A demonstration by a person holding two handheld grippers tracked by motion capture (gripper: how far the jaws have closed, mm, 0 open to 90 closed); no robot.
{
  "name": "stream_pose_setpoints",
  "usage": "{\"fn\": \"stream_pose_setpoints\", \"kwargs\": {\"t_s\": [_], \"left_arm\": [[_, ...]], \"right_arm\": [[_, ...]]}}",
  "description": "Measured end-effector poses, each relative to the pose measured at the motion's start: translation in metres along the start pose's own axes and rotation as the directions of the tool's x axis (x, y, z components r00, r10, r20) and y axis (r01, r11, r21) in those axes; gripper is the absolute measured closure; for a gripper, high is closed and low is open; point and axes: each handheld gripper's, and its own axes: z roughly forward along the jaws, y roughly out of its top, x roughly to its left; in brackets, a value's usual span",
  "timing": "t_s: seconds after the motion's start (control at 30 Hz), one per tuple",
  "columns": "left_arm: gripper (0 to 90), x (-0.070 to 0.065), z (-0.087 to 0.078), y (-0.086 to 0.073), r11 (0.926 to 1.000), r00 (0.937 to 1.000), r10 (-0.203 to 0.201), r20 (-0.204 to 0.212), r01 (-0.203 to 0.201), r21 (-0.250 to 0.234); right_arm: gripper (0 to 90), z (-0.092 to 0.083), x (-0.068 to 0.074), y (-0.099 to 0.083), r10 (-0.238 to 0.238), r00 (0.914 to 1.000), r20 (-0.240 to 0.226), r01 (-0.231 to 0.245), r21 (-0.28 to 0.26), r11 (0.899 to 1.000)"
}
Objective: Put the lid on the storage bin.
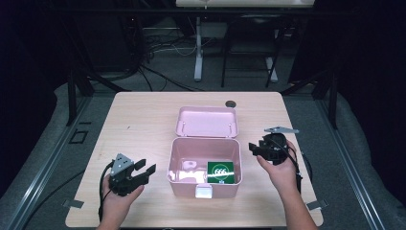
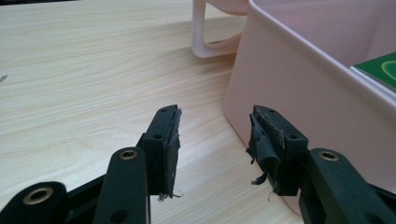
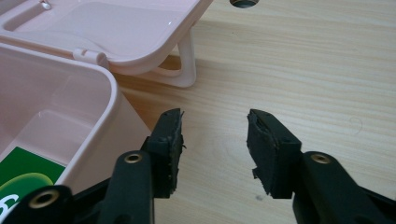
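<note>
My left gripper is sitting nearest, worn black rubber pads gaping wide, nothing btwn them, just beside the pink plastic box on the pale wood-grain table. My right gripper is hanging wide open too, empty, at the box's other side. High view is showing the lid lying open behind, a green card lying inside.

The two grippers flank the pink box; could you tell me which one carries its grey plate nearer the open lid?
The right gripper: its grey plate reaches level with the lid, while the left gripper sits beside the pink box front.
</note>
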Motion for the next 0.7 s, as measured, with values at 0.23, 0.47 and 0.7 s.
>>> {"fn": "stream_pose_setpoints", "kwargs": {"t_s": [0.23,0.47,0.7], "left_arm": [[52.7,-0.005,0.001,0.003,0.9999,0.9998,0.004,0.019,-0.004,-0.011],[55.1,-0.014,-0.001,0.009,0.9997,0.9983,0.024,0.054,-0.024,-0.009],[56.0,-0.022,-0.006,0.02,0.9993,0.995,0.034,0.094,-0.033,-0.017]], "right_arm": [[59.4,0.001,0.001,-0.002,-0.01,0.9999,-0.004,0.01,0.014,1.0],[64.6,-0.002,0.002,0.001,0.016,0.9973,-0.072,-0.014,0.02,1.0],[61.9,-0.004,0.006,0.009,0.012,0.9971,-0.075,-0.011,0.007,1.0]]}}
